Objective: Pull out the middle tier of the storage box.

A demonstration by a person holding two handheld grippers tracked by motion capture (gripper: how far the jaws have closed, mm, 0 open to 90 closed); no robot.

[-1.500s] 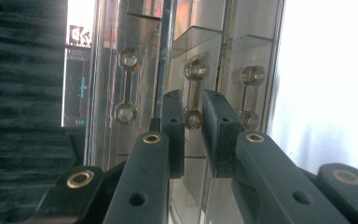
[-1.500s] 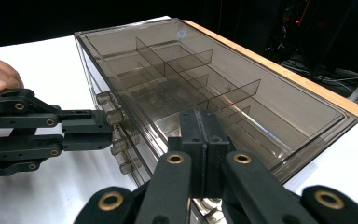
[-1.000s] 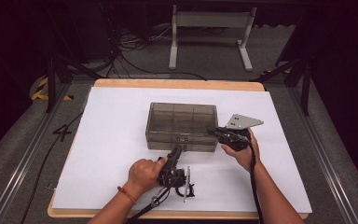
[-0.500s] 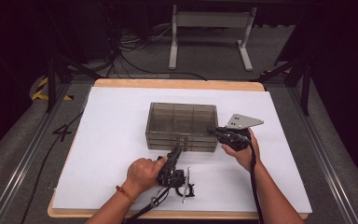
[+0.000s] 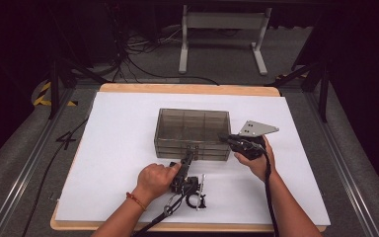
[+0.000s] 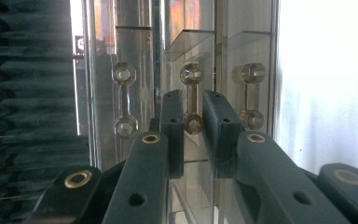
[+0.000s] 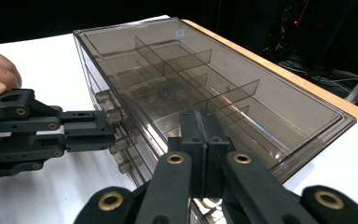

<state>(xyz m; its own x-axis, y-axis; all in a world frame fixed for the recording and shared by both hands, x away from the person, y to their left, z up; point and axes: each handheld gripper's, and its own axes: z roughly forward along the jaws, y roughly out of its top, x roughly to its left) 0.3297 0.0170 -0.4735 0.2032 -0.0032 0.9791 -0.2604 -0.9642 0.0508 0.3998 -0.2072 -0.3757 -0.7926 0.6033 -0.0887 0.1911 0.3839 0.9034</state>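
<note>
A smoky clear drawer box stands mid-table on the white sheet, its drawers closed. My left gripper points at the box front. In the left gripper view its jaws clamp the middle drawer handle, with a like handle on either side, and they have just closed a little further on it. My right gripper is shut with nothing between its jaws; its tips rest at the near right top corner of the box. The right gripper view shows the left gripper on the handles.
A small black-and-metal item lies on the sheet by my left hand. The white sheet covers a wooden tabletop. Beyond the far edge stand a metal frame's legs and floor cables.
</note>
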